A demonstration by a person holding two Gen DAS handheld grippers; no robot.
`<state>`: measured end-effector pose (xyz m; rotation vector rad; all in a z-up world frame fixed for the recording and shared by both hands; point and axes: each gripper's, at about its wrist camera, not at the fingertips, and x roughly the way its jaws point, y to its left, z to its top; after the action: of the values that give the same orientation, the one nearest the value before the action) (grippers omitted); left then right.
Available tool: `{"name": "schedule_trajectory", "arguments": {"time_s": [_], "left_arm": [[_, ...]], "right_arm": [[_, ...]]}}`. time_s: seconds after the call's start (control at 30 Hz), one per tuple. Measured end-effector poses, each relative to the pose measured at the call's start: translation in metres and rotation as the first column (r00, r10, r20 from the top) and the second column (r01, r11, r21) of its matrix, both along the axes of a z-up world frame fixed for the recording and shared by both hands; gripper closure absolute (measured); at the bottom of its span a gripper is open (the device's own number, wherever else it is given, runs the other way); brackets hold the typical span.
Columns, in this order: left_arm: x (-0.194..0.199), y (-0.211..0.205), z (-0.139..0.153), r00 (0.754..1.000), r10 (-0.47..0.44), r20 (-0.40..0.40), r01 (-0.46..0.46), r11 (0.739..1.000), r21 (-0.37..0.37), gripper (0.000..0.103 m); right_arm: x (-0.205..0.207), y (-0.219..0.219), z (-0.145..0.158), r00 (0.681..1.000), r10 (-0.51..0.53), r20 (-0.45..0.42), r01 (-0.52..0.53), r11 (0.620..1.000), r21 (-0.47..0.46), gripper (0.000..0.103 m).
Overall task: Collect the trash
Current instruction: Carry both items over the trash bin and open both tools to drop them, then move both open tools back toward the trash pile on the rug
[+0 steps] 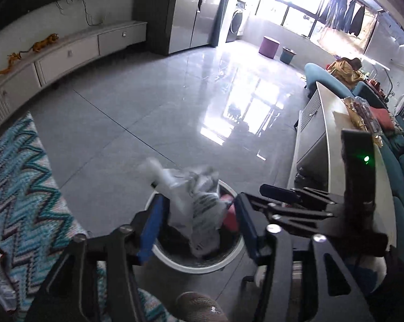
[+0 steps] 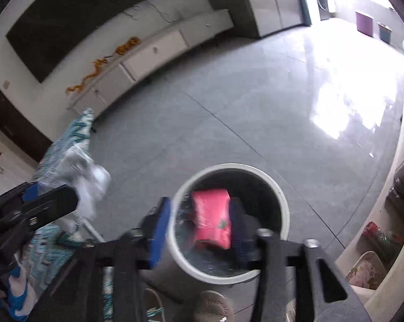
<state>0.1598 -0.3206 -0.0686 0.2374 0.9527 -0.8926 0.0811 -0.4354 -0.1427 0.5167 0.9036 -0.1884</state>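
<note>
Left wrist view: left gripper [image 1: 199, 222] tilted down over a round white-rimmed bin [image 1: 202, 267] on the grey tile floor [image 1: 137, 102]. Jaws stand apart, blue pads either side of a crumpled pale plastic bag [image 1: 199, 204] that sits in the mouth of the bin, blurred; neither pad presses on it, so the bag looks loose. Its top end pokes up past the far rim. Beside the bag, inside the bin, a bit of a pink packet [image 1: 230, 216]. Bin has a dark lining. Right gripper [image 1: 295, 201] crosses the right side of this view, over the bin's edge.

Right wrist view: right gripper [image 2: 199, 225] also angled down over the same bin [image 2: 283, 201]. Jaws part open, pink packet [image 2: 212, 220] between the pads and inside the bin, tilted; the right pad is close beside it, contact not clear, the left pad stands apart from it. Clear film shows at the bottom of the bin. Left gripper [image 2: 30, 209] at the left edge with the pale bag [image 2: 89, 185] blurred just beyond its tip.

Surroundings: zigzag-patterned blanket [image 1: 19, 187] left of the bin, low white TV cabinet [image 1: 67, 53] along the far wall, white counter [image 1: 336, 139] to the right. A purple bucket [image 1: 268, 47] and a blue bucket [image 1: 287, 55] stand near the bright window, contents not visible
</note>
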Motion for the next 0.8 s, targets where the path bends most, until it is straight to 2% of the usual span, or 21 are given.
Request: {"name": "schedule_trajectory", "arguments": {"time_s": [0.13,0.37,0.57,0.8], "left_arm": [[0.010,0.001,-0.003,1.000,0.012,-0.026,-0.013,1.000,-0.016,0.041],[0.007,0.029,0.024,0.997,0.070,0.046,-0.068,0.997,-0.035,0.041],[-0.006,0.075,0.063,0.982,0.134,0.130,-0.125,0.989,-0.074,0.041],[-0.022,0.153,0.111,0.946,0.240,0.220,-0.213,0.967,-0.140,0.041]], "right_arm": [[0.000,-0.007,-0.002,0.999,-0.029,-0.020,0.029,1.000,-0.009,0.050],[-0.004,-0.005,0.023,1.000,-0.027,0.011,0.028,0.999,-0.041,0.050],[-0.018,0.015,0.073,0.996,0.004,0.094,0.005,0.996,-0.094,0.050],[-0.032,0.057,0.137,0.981,0.064,0.183,-0.033,0.985,-0.167,0.050]]}}
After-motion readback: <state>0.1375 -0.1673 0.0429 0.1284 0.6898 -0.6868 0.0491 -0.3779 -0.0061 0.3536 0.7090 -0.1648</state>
